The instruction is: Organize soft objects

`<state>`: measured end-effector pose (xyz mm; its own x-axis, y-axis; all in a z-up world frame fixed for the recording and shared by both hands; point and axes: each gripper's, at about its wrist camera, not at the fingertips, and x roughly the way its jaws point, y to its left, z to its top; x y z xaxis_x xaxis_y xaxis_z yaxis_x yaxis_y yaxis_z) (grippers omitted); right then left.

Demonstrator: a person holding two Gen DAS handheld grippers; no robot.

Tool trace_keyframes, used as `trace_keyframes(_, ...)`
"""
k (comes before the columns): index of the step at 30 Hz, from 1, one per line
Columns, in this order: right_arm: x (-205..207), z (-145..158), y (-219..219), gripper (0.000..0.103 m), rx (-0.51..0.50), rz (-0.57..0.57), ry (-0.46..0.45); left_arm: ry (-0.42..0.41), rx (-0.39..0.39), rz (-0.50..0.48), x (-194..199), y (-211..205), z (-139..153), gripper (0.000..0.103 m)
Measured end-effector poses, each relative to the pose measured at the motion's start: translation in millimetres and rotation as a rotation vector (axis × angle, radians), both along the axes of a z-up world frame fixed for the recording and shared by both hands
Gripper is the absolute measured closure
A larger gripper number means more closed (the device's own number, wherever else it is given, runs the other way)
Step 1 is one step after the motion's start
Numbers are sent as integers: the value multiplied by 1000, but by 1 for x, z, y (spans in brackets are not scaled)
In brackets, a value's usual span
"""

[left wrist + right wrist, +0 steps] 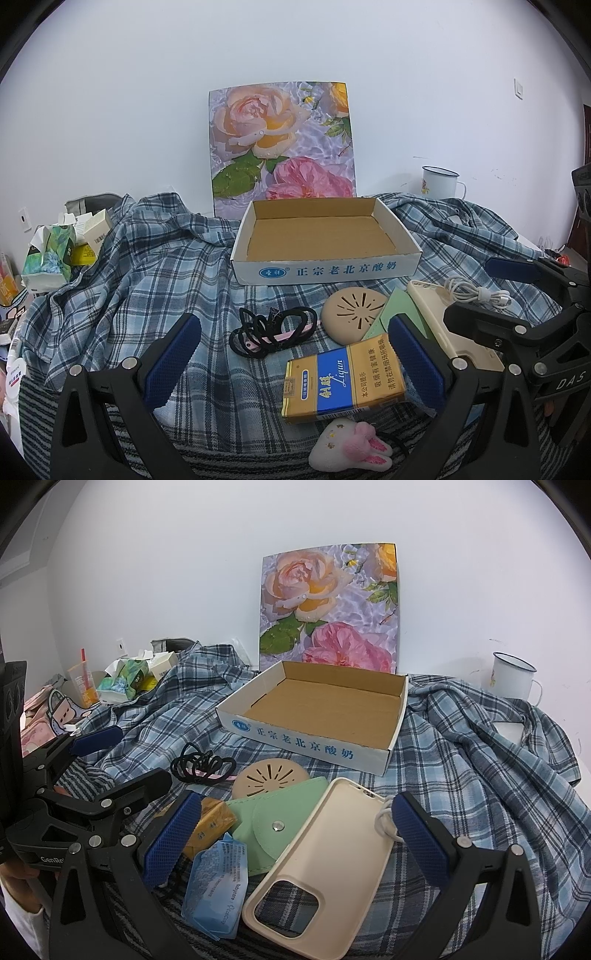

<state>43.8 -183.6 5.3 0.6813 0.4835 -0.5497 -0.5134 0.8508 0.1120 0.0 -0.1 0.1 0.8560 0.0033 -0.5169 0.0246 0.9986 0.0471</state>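
Both grippers stand with jaws apart and grip nothing: the left gripper (293, 363) hovers over the gold-and-blue cigarette pack (341, 376), the right gripper (295, 840) over the cream phone case (321, 860). On the plaid cloth (147, 280) covering the worktop, the soft items lie just in front of the cardboard box (325, 240): black hair ties (269, 330), a round beige puff (351, 314), a green pouch (273, 814) and a plush bunny (351, 448) at the near edge. The box interior appears bare, though its near wall hides part of the floor.
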Motion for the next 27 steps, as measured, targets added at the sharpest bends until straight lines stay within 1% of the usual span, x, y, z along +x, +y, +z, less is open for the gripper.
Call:
trace_keyframes(23,-1,2,0,0,2,0,-11,-6,4,0,0,-1,3,1)
trace_keyframes(25,-4,6,-2,0,8,-6,-30,-12,-15,-16,-2,2,4,1)
trace_keyframes(27,-5,8,-5,0,20,-11,-39,-17,-61,-51,-3,8,8,0)
